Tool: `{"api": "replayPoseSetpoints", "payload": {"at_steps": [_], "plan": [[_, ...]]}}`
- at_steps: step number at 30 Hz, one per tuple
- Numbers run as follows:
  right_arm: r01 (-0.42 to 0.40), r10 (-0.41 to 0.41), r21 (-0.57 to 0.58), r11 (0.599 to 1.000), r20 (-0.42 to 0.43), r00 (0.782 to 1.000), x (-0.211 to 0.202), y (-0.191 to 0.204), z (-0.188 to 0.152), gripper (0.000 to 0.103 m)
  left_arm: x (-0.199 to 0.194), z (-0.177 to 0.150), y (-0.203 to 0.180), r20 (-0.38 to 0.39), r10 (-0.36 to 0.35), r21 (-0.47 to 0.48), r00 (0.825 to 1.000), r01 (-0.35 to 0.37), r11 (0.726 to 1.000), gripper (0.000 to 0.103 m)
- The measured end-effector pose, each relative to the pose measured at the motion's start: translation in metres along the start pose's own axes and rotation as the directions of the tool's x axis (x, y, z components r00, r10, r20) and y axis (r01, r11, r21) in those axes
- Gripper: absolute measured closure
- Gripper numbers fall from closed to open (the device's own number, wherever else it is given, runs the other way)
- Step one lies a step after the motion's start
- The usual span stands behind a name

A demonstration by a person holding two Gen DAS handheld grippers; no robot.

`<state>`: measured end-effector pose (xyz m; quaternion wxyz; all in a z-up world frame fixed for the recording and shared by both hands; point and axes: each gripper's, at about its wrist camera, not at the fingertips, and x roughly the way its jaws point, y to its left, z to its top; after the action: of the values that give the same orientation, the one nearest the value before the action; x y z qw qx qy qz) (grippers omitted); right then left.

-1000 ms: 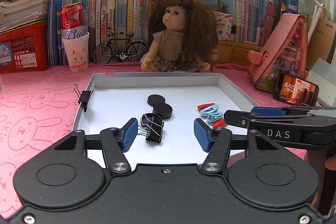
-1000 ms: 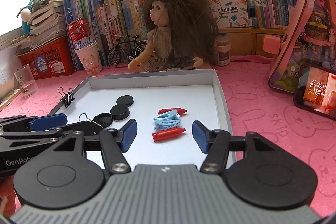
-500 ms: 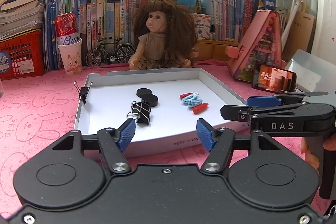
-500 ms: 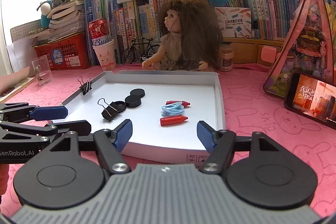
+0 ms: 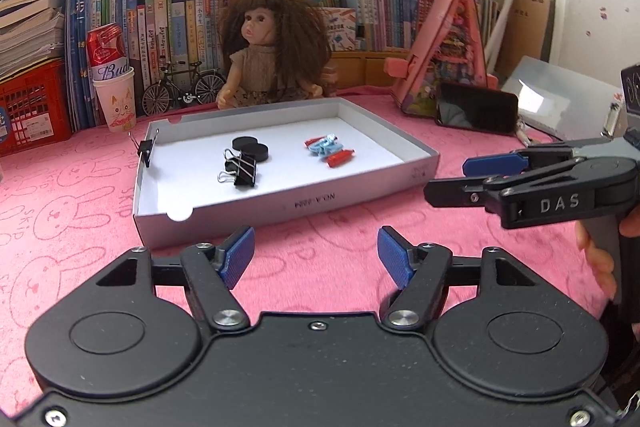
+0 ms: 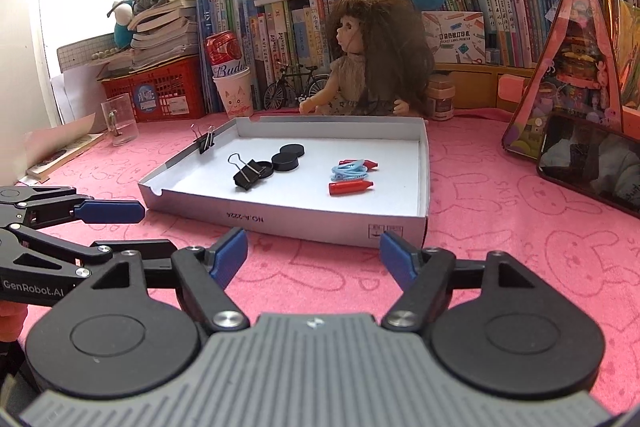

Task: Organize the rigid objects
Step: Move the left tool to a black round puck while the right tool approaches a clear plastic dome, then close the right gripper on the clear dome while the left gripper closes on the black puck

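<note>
- Both grippers have drawn back from the white tray (image 5: 360, 193) since a second ago: their fingers were then over its floor and now hang above the pink surface (image 5: 80, 195) in front of its near wall.
- Left gripper (image 5: 316, 255): blue fingers (image 5: 239, 255) released and spreading wider, nothing between them, tilted gently downward toward the tray.
- Right gripper (image 6: 313, 254): fingers (image 6: 394, 259) likewise released and widening, empty, at a similar downward slant; in the left wrist view it reaches in from the right, a hand (image 5: 600, 255) wrapped round its grip.
- Inside the tray: a black binder clip (image 5: 242, 169) lying by two black discs (image 5: 251, 149), and well to the right a blue hair clip (image 5: 326, 147) between two red crayons (image 5: 340, 158).
- A second binder clip (image 5: 146, 149) is clamped on the tray's left wall.
- Behind the tray sits a doll (image 5: 272, 55).
</note>
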<state>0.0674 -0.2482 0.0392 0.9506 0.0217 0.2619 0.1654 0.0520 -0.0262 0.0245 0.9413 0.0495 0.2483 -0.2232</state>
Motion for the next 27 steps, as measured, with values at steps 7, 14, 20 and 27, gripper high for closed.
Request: {"api": "replayPoseSetpoints", "payload": {"at_steps": [7,14,20,27], "plan": [[-0.048,0.048,0.038,0.998,0.004,0.999,-0.024,0.0,-0.015,0.02,-0.018,-0.019,-0.008,-0.018,-0.045,0.047,0.999,0.046,0.998,0.036],[-0.065,0.066,0.056,0.996,-0.021,0.998,-0.03,0.001,-0.027,0.019,-0.017,-0.03,-0.016,-0.041,-0.05,0.087,0.998,0.053,0.995,0.035],[-0.141,0.145,0.088,0.986,-0.044,0.988,-0.032,0.006,-0.037,0.019,-0.009,-0.034,-0.017,-0.043,-0.004,0.099,0.999,0.009,0.995,0.034],[-0.202,0.21,0.104,0.974,-0.076,0.975,-0.022,0.018,-0.042,0.033,-0.006,-0.032,-0.01,-0.043,0.027,0.073,0.999,-0.024,0.997,0.034]]}}
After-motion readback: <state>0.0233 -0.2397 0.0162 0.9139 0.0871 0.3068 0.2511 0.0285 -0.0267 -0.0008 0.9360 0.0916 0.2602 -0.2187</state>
